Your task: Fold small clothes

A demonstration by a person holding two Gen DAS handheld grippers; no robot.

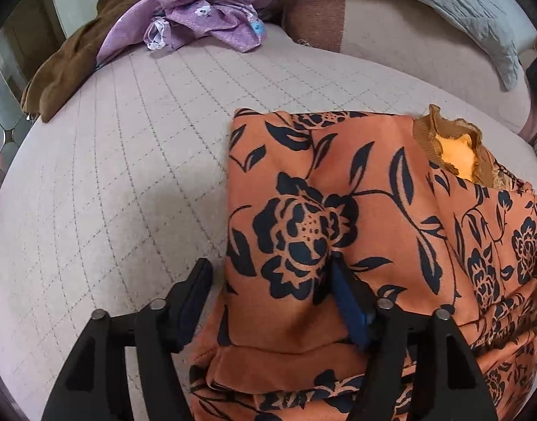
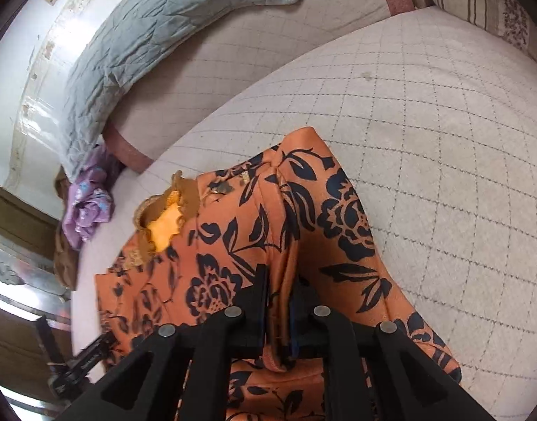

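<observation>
Quilted beige fabric with a stitched grid covers the bed (image 1: 103, 182), which fills most of both views. Along its far edge lies a long grey quilted pillow (image 2: 128, 52), partly over a pale bolster with a brown band (image 1: 314, 14).

On the bed lies the orange garment (image 1: 338, 210), printed with dark flowers and leaves, folded in on itself so that its left edge runs straight and a layered fold shows along the near side. Its brown ruffled collar (image 1: 443, 133) sits at the far right corner, with a yellow lining showing inside it.

Well apart, at the far left corner of the bed, a purple flowered cloth (image 1: 205, 14) lies crumpled on top of a brown cloth (image 1: 68, 70) that hangs toward the bed's edge.

In the left wrist view, the left gripper (image 1: 272, 277) stands with its fingers spread: the left finger is over bare bed just beside the garment's edge, the right finger with its blue pad rests on the print, and no cloth is pinched between them. In the right wrist view, the right gripper (image 2: 280, 284) has its fingers pressed nearly together on a raised ridge of the garment, which stands up between the pads.
</observation>
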